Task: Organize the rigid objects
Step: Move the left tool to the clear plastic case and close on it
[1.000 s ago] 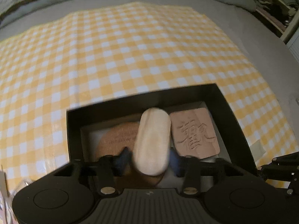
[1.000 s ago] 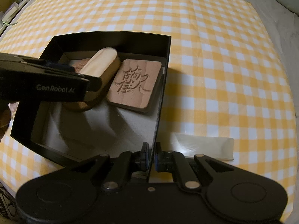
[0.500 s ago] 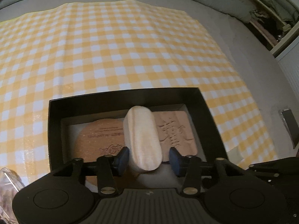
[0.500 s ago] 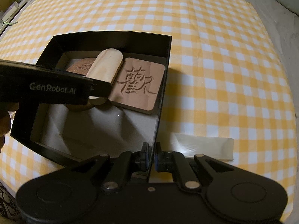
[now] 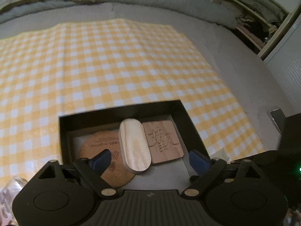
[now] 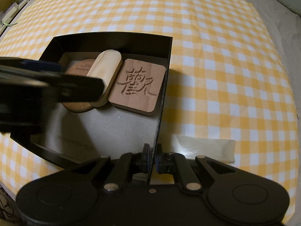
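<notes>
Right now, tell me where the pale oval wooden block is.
In both views the pale oval block lies inside the black box, overlapping the round cork coaster, beside the carved square tile.

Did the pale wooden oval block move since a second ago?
Yes. The wooden oval block was tilted up; now it lies lower in the black box, beside the carved square tile, released as the left tool just opened.

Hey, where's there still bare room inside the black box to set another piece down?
The grey floor of the black box is bare on the near side, between the three pieces and the wall held by the right gripper. The far end is crowded: cork coaster, oval wooden block, carved square tile.
</notes>
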The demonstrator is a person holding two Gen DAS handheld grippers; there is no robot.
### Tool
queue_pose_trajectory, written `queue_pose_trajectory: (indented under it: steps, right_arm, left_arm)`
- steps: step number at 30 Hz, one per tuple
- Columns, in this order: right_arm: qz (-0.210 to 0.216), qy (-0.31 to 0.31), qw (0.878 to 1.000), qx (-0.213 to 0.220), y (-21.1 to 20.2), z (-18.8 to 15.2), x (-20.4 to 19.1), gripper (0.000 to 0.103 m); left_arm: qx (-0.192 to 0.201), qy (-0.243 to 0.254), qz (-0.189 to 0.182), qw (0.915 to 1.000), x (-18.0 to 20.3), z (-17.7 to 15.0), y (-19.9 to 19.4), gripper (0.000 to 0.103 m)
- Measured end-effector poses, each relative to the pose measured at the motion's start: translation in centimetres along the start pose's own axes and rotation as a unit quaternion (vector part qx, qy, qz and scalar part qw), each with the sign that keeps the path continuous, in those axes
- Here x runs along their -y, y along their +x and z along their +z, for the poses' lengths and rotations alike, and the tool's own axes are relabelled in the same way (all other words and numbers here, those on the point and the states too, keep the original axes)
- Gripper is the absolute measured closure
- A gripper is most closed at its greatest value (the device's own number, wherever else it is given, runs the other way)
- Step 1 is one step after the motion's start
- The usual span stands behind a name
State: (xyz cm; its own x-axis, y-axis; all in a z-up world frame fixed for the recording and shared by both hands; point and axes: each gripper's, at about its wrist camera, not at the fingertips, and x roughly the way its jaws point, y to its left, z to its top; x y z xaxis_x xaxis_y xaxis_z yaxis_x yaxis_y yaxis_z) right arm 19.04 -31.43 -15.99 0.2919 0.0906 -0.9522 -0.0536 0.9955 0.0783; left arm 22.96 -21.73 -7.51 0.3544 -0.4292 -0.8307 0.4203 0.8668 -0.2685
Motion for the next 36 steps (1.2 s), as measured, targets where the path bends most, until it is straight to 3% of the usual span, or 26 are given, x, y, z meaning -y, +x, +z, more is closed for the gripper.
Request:
queue_pose_trajectory:
  steps: [4, 12, 22, 30, 36]
  right_arm:
    - [-0.003, -0.003, 1.0, 0.001, -0.2, 0.0, 0.0, 0.097]
    - [-0.005, -0.005, 1.0, 0.003, -0.1, -0.1, 0.0, 0.097]
    - [-0.006, -0.005, 1.0, 0.004, -0.2, 0.0, 0.0, 0.097]
    - [-0.007, -0.006, 1.0, 0.004, -0.2, -0.1, 0.0, 0.097]
    - [-0.008, -0.006, 1.0, 0.003, -0.2, 0.0, 0.0, 0.097]
  left_arm:
    - [0.029, 0.012, 0.004, 0.9995, -0.6, 0.0, -2.6, 0.001]
    - [0.071, 0.015, 0.011, 0.9973, -3.5, -0.9, -7.9, 0.0]
    - [0.106, 0.01, 0.07, 0.9918, -9.0, -1.9, -12.0, 0.0]
    - [0.097, -0.015, 0.104, 0.9897, -14.4, -3.4, -13.0, 0.0]
    - [0.071, 0.021, 0.103, 0.9919, -16.7, -5.1, -11.8, 0.0]
